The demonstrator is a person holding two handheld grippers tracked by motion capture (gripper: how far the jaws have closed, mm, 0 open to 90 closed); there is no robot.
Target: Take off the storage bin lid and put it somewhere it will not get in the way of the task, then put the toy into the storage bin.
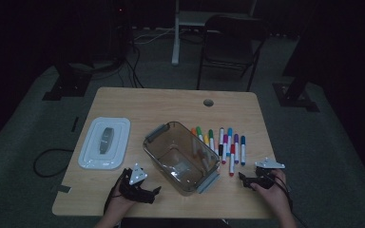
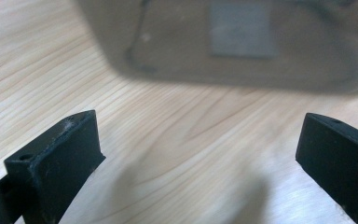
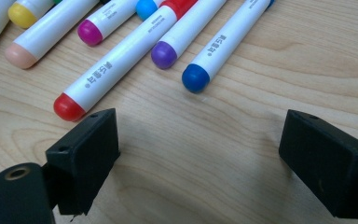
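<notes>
Markers [image 1: 221, 145] are all lying on the worktop [image 1: 171, 102] just right of the clear bin [image 1: 180, 156] — none inside it, its lid [image 1: 104, 142] sitting off to its left — while both tongs, left [image 1: 140, 190] and right [image 1: 252, 179], are hovering wide open, gripping nothing.

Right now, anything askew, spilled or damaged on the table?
Nothing spilled or broken. The clear box sits turned at an angle to the table edge, its lid off and lying flat to the left. The markers lie loose in a rough row beside the box.

Pale wood-grain table [image 1: 171, 102], glossy plastic markers [image 3: 121, 65], matt black tongs [image 3: 200, 154]
</notes>
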